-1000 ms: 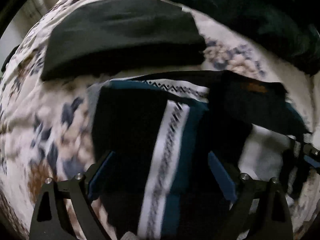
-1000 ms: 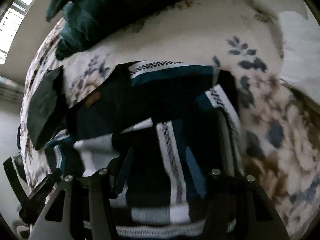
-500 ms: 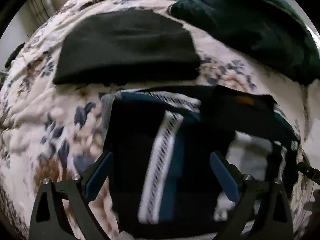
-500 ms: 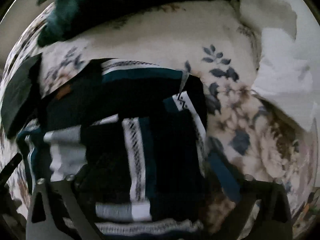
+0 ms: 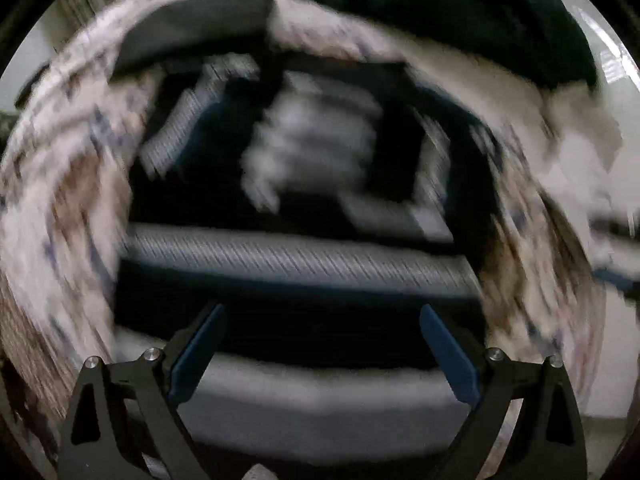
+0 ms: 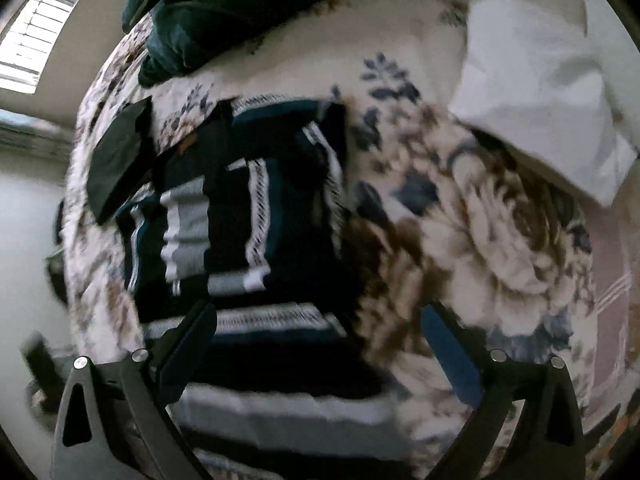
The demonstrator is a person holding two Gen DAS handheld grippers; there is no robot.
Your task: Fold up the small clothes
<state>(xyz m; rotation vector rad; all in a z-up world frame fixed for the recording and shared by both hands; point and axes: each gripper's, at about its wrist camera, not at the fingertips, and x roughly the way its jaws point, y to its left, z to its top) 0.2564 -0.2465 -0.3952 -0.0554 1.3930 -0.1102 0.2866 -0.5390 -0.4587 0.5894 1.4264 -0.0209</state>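
Left gripper (image 5: 322,350) spread wide, nothing between blue pads, poised over striped knit garment (image 5: 296,256) on floral bedspread (image 5: 60,208); view heavily motion-blurred. Right gripper (image 6: 320,354) likewise spread, empty, above same garment (image 6: 240,216), which lies partly folded, sleeves turned in. Flat black garment (image 6: 120,160) just beside it; dark green clothes pile (image 6: 224,4) beyond; white cloth (image 6: 536,92) at right.

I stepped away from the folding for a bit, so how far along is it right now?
Done: a dark garment lies flat and folded on the floral bedspread. In hand: the striped garment lies partly folded, sections overlapping; the left gripper and right gripper are both open over it, gripping nothing. Left: finishing that fold, then probably the dark green pile behind.
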